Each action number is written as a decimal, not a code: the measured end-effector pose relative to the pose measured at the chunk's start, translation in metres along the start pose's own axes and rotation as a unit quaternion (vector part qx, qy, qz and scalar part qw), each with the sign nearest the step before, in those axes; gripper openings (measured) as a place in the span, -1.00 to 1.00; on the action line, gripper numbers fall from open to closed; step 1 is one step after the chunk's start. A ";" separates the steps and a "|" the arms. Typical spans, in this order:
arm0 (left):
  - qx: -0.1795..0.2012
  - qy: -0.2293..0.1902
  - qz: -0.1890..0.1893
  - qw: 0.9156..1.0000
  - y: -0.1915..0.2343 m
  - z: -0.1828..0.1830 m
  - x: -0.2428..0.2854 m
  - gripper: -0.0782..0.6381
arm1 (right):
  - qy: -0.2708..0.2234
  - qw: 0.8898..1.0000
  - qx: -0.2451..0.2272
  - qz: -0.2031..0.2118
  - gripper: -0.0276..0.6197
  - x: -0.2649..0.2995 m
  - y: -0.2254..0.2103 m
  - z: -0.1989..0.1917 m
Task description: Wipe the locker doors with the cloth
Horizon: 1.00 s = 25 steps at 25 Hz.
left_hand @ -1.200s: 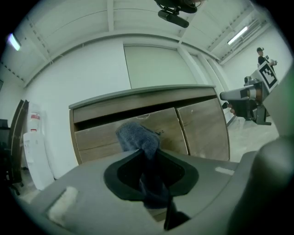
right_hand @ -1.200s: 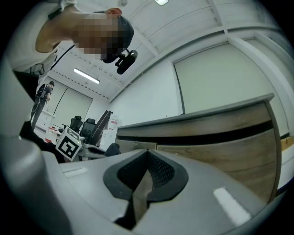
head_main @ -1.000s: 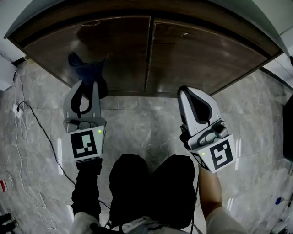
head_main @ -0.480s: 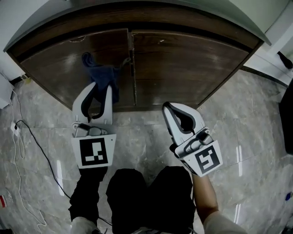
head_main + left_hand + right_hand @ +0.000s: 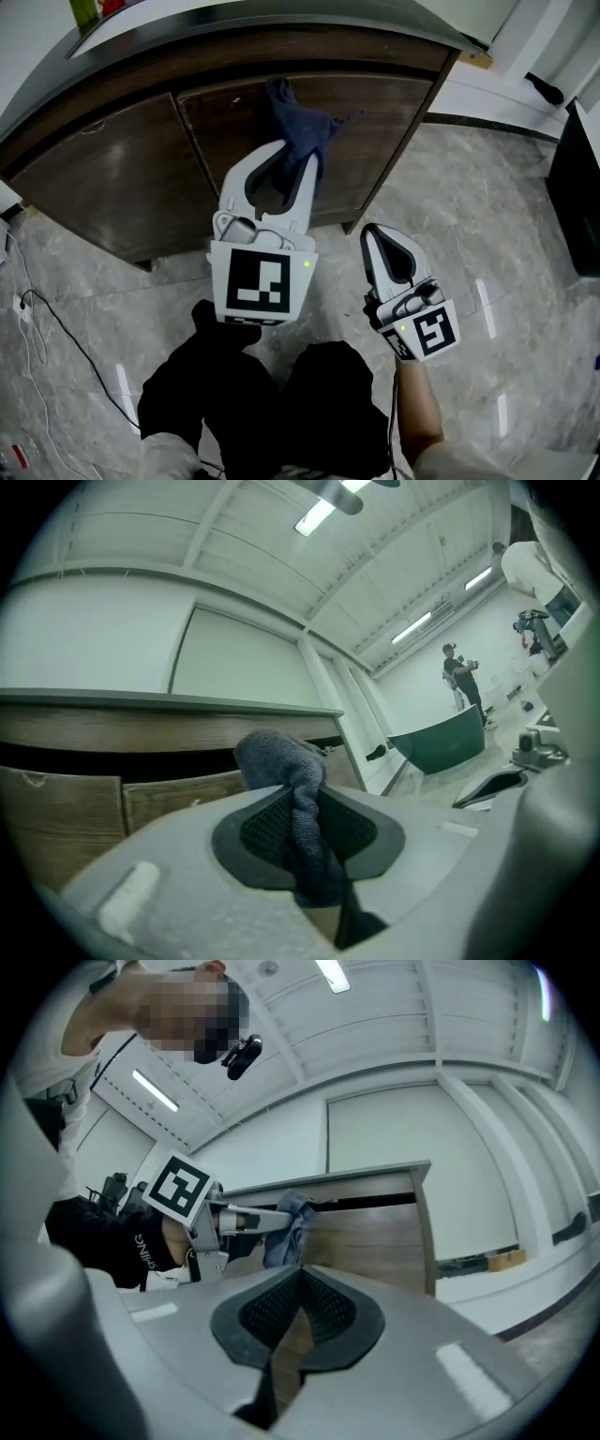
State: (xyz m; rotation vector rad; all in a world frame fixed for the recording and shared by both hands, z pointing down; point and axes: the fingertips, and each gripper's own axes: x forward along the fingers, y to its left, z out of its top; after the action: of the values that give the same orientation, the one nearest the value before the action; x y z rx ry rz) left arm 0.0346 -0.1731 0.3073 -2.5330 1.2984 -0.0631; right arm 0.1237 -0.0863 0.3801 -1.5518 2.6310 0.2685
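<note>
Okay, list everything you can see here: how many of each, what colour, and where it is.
locker doors: two, brown wood, side by side under the countertop, both closed
countertop: one, dark, over the doors
cloth: one, dark blue, against the right door, pinched in the left gripper
floor: grey marble tiles, in front of the locker
distant person: one, dark clothes, far back in the left gripper view
left gripper: one, white with black pads, raised to the right door, jaws closed on the cloth
right gripper: one, white with black pads, lower right, clear of the doors, jaws together, empty
person's legs: two, black trousers, bottom of the head view
</note>
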 end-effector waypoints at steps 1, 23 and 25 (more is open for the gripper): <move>0.002 -0.004 -0.008 1.000 -0.011 0.003 0.010 -0.56 | 0.004 1.000 0.001 -0.016 -0.90 -0.008 -0.012 -0.002; 0.002 0.013 -0.060 0.998 -0.099 0.020 0.175 -0.56 | 0.042 0.997 0.009 -0.064 -0.90 -0.084 -0.070 -0.022; 0.007 0.011 -0.055 0.998 -0.094 0.021 0.171 -0.56 | 0.042 0.997 0.010 -0.062 -0.90 -0.082 -0.069 -0.023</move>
State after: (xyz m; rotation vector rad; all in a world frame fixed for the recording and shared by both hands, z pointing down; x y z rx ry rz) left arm 0.2134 -0.2530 0.2979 -2.5981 1.1608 -0.1235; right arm 0.2242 -0.0530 0.4072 -1.7485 2.5749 0.1723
